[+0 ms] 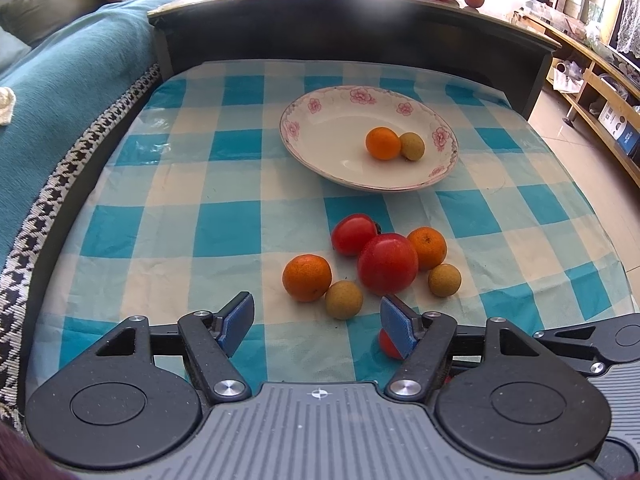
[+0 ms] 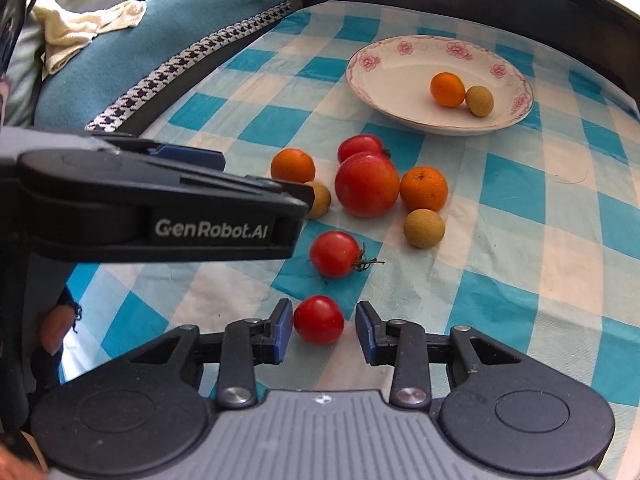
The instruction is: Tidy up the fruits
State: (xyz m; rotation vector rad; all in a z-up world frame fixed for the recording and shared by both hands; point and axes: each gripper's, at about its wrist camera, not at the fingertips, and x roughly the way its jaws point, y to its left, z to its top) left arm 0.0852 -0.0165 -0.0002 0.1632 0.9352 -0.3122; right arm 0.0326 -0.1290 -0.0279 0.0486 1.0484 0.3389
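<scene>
The right tool [image 2: 323,330] is straddling a small tomato [image 2: 319,319] lying on the worktop [image 2: 520,240], pads not yet pressing; it should be closing gently to avoid bruising. The plate [image 2: 384,92] is waiting at one o'clock. The left tool [image 1: 316,322] is hanging spread, empty.

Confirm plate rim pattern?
Pink flowers on the white plate rim; clearest in the left wrist view.

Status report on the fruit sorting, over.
Left hand-held gripper open, empty. Right hand-held gripper open around a small tomato, not yet pinched. Plate holds two fruits. Path clear.
</scene>
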